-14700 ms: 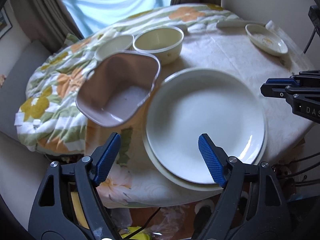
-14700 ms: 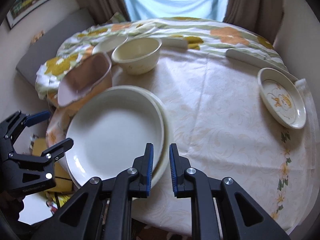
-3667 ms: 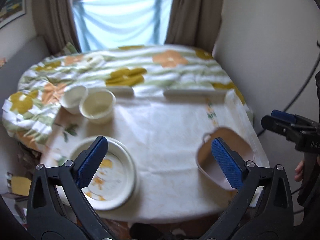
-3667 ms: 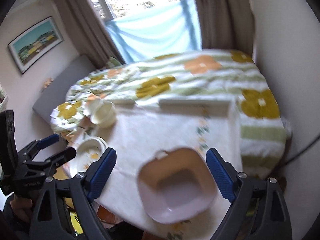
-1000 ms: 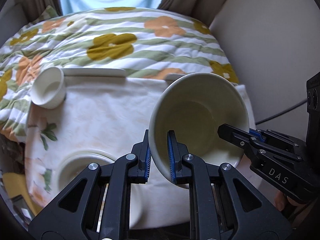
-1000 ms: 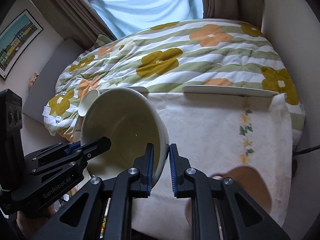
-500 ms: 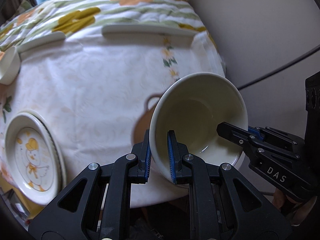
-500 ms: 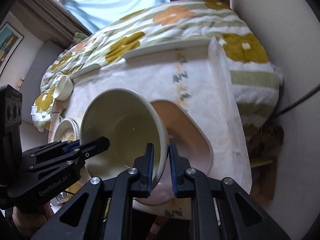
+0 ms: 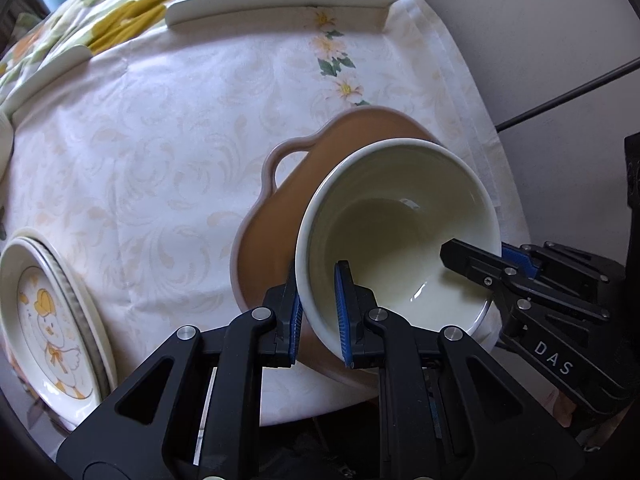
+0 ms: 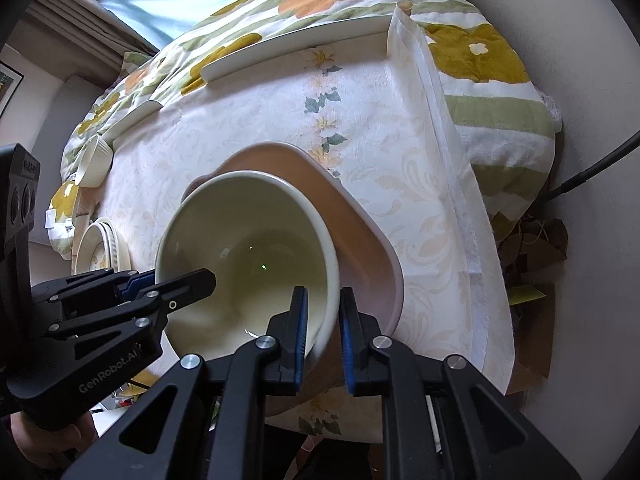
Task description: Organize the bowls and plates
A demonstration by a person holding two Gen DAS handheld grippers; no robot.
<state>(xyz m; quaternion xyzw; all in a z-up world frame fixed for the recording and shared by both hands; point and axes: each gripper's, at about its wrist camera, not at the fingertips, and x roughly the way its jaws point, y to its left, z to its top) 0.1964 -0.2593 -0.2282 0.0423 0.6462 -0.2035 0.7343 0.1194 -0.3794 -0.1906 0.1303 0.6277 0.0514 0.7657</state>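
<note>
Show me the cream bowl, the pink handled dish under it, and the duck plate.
cream bowl (image 9: 400,216): left wrist view, inner wall.
pink handled dish (image 9: 280,160): left wrist view, loop handle on its rim.
duck plate (image 9: 48,320): left wrist view, duck picture at its centre.

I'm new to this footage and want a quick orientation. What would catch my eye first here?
A cream bowl fills the middle, tilted and pinched at opposite sides of its rim by the left hand-held gripper and the right hand-held gripper. Just behind and below it sits a pinkish-brown dish with a loop handle, near the table's right edge. At far left lies a plate with a duck picture.
</note>
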